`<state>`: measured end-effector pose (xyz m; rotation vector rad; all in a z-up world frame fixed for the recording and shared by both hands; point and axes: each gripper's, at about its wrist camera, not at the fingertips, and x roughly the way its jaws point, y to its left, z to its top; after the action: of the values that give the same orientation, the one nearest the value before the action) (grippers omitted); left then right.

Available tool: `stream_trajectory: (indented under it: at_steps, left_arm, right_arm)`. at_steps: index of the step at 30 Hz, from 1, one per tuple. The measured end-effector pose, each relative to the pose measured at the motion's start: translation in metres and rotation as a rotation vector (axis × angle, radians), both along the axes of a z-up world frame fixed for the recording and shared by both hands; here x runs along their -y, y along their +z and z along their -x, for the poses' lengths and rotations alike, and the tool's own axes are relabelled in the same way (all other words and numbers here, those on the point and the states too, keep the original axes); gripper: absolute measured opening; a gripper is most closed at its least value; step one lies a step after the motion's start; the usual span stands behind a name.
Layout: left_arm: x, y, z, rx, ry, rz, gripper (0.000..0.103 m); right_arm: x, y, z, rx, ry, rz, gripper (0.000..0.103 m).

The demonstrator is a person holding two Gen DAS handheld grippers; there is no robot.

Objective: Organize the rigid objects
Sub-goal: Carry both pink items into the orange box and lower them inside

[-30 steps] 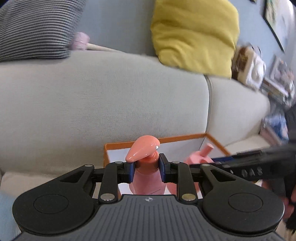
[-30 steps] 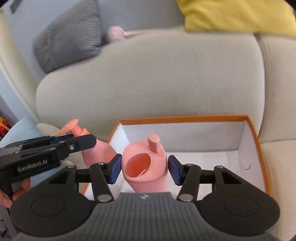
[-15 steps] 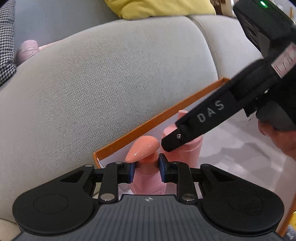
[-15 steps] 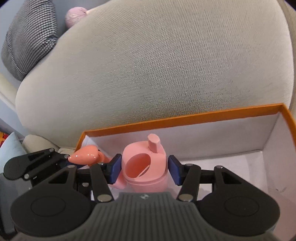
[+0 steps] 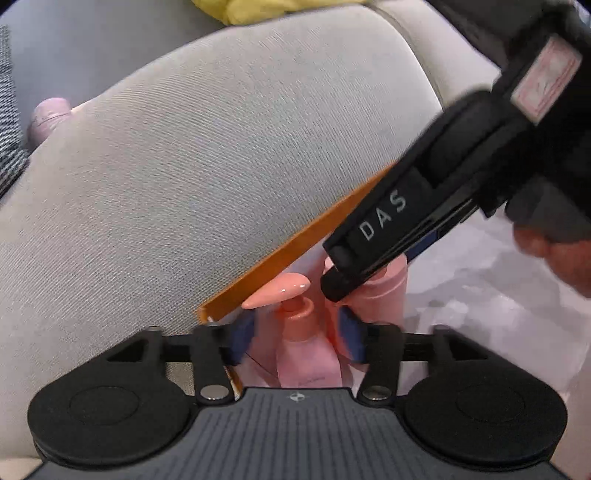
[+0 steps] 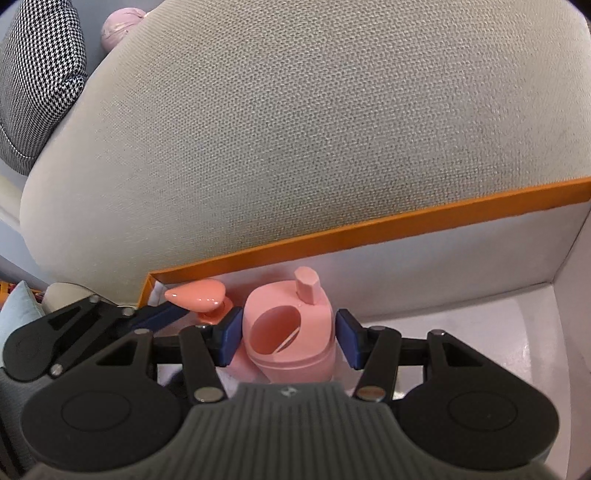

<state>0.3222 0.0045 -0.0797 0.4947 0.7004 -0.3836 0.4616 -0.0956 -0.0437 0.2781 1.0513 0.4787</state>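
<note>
A pink pump bottle [image 5: 303, 354] stands in the near left corner of an orange-rimmed white box [image 5: 295, 251]. My left gripper [image 5: 297, 332] is open around its neck, pads apart from it. A pink flip-top cup [image 6: 290, 332] stands in the box beside the pump bottle [image 6: 201, 295]. My right gripper [image 6: 288, 339] is open around the cup, with small gaps at both pads. The right gripper's body also shows in the left wrist view [image 5: 424, 221], above the cup [image 5: 384, 295].
The box [image 6: 369, 229] sits against a grey sofa cushion [image 6: 295, 129]. A houndstooth pillow [image 6: 33, 74] and a pink object [image 6: 118, 22] lie behind the cushion at upper left. A yellow pillow [image 5: 266, 9] shows at the top. The box floor to the right is bare white.
Both grippers have lowered the bottle and cup into the box. The left gripper, shut on the pump bottle's neck before, has opened. The right pads have widened slightly around the cup.
</note>
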Motion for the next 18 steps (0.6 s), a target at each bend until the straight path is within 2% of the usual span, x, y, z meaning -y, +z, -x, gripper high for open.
stream_trajectory:
  at_steps: [4, 6, 9, 14, 18]
  left_arm:
    - [-0.019, 0.018, 0.023, 0.015, 0.016, 0.081, 0.071]
    - [-0.031, 0.029, 0.038, 0.019, 0.035, 0.120, 0.078]
    - [-0.053, 0.041, 0.057, -0.018, 0.091, 0.195, 0.078]
    - [-0.080, 0.050, 0.060, -0.136, 0.223, 0.341, 0.066]
    - [-0.096, 0.044, 0.064, -0.178, 0.275, 0.451, 0.061]
  right_arm:
    - [0.000, 0.001, 0.000, 0.008, -0.005, 0.008, 0.056]
    - [0.000, 0.001, 0.000, 0.011, -0.004, 0.014, 0.056]
    - [-0.007, 0.004, 0.001, 0.030, 0.001, 0.036, 0.056]
    - [-0.025, 0.012, 0.010, 0.103, 0.053, 0.120, 0.056]
    - [-0.036, 0.017, 0.022, 0.155, 0.112, 0.167, 0.056]
